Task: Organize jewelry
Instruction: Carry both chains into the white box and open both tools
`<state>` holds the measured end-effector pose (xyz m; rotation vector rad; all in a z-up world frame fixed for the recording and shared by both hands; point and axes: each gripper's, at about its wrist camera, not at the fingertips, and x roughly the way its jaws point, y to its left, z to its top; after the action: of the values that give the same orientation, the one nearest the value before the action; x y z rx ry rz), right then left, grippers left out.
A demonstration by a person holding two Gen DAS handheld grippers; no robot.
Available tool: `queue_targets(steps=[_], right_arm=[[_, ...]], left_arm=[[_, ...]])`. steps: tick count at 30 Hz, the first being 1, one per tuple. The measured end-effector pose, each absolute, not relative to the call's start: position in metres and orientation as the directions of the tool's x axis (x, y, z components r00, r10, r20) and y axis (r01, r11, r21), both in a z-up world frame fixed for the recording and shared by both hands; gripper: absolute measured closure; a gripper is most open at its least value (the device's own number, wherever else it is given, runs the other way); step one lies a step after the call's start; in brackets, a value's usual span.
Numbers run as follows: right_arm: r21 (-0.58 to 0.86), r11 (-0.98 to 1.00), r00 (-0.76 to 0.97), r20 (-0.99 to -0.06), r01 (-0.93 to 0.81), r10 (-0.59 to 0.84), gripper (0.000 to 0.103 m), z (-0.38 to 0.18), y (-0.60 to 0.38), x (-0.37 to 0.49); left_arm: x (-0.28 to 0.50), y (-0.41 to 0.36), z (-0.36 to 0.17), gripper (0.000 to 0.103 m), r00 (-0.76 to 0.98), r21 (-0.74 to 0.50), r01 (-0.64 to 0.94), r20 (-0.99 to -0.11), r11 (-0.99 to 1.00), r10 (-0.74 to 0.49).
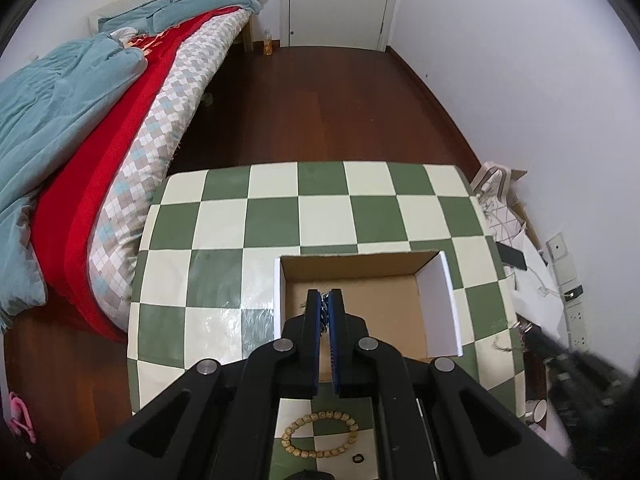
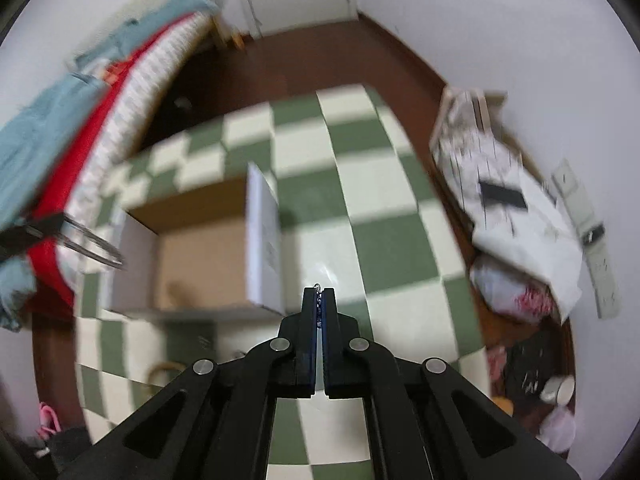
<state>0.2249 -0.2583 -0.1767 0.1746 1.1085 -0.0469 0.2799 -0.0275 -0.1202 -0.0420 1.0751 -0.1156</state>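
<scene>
In the left wrist view my left gripper (image 1: 324, 294) is shut on a thin silver chain (image 1: 327, 295) and sits over the open cardboard box (image 1: 436, 304) on the checkered table (image 1: 224, 224). A wooden bead bracelet (image 1: 320, 434) and a small black ring (image 1: 357, 459) lie on the table beneath the gripper. In the blurred right wrist view my right gripper (image 2: 318, 291) is shut on a thin silver chain (image 2: 318, 287), just right of the box (image 2: 262, 236). The left gripper's blurred tips (image 2: 96, 248) show at the left, by the box.
A bed with teal, red and checked bedding (image 1: 100, 140) runs along the table's left. Clutter with white paper, a black phone (image 1: 512, 256) and a power strip (image 1: 568, 280) lies right of the table. Dark wood floor (image 1: 320, 104) lies beyond.
</scene>
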Motion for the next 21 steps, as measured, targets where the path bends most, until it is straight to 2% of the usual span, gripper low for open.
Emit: queue_targets(steps=[6, 9, 18, 21], right_arm=[[0.157, 0.987, 0.535, -0.837, 0.025, 0.12, 0.101, -0.097, -0.232, 0.245], [0.156, 0.988, 0.535, -0.834, -0.012, 0.138, 0.101, -0.082, -0.212, 0.261], [0.235, 0.972, 0.339, -0.913, -0.012, 0.226, 0.101, -0.153, -0.182, 0.33], [0.271, 0.962, 0.263, -0.929, 0.007, 0.26, 0.1, -0.172, -0.183, 0.342]], left_arm=[[0.294, -0.025, -0.118, 0.102, 0.443, -0.143, 0.072, -0.882, 0.987, -0.16], [0.305, -0.025, -0.127, 0.102, 0.404, -0.174, 0.07, -0.895, 0.982, -0.187], [0.344, -0.023, -0.168, 0.1, 0.279, -0.231, 0.036, -0.932, 0.972, -0.232], [0.349, -0.02, -0.168, 0.095, 0.287, -0.205, 0.022, -0.936, 0.978, -0.203]])
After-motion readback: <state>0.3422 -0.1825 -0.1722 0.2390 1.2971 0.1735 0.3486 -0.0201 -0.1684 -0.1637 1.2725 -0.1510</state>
